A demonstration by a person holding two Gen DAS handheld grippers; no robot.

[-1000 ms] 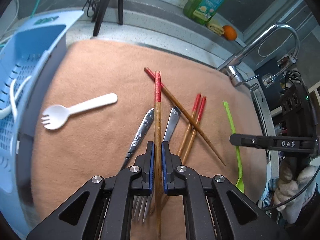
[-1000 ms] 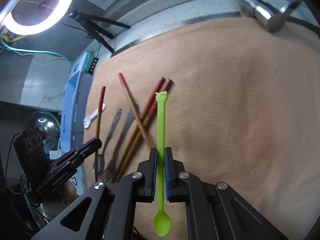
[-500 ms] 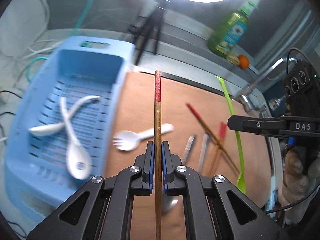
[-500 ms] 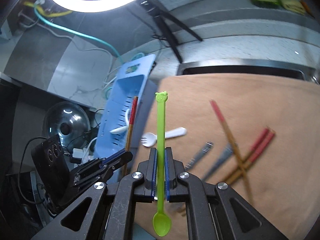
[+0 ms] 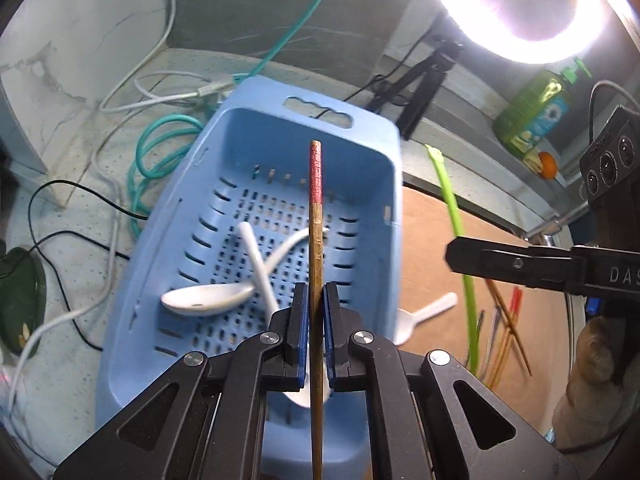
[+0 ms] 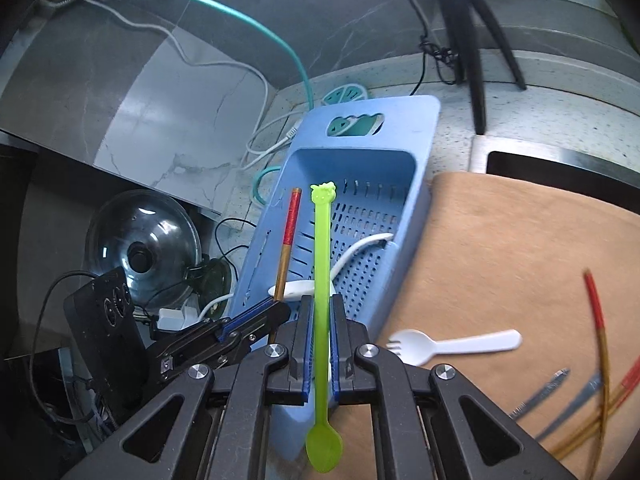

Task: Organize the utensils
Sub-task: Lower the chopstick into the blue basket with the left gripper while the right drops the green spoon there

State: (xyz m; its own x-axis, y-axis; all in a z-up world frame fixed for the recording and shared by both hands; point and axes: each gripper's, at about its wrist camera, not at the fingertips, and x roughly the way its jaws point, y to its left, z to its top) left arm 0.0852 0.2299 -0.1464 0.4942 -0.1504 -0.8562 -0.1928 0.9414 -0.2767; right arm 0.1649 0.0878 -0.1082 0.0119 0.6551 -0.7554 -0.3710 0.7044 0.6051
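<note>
My left gripper (image 5: 315,300) is shut on a red-tipped wooden chopstick (image 5: 316,216) and holds it above the blue slotted basket (image 5: 192,216), which holds two white spoons (image 5: 208,300). My right gripper (image 6: 320,304) is shut on a green plastic spoon (image 6: 321,240), bowl end toward me, over the basket's near right corner (image 6: 416,184). The left gripper and its chopstick (image 6: 289,224) show in the right wrist view; the green spoon (image 5: 452,208) shows in the left wrist view.
On the tan mat (image 6: 520,248) lie a white plastic spork (image 6: 448,345), metal utensils (image 6: 560,392) and several red-tipped chopsticks (image 6: 600,328). Cables (image 5: 152,152), a glass pot lid (image 6: 140,252), a tripod (image 6: 464,20) and a green soap bottle (image 5: 536,112) surround the basket.
Both grippers have swung left from over the mat to over the blue basket, each still holding its utensil.
</note>
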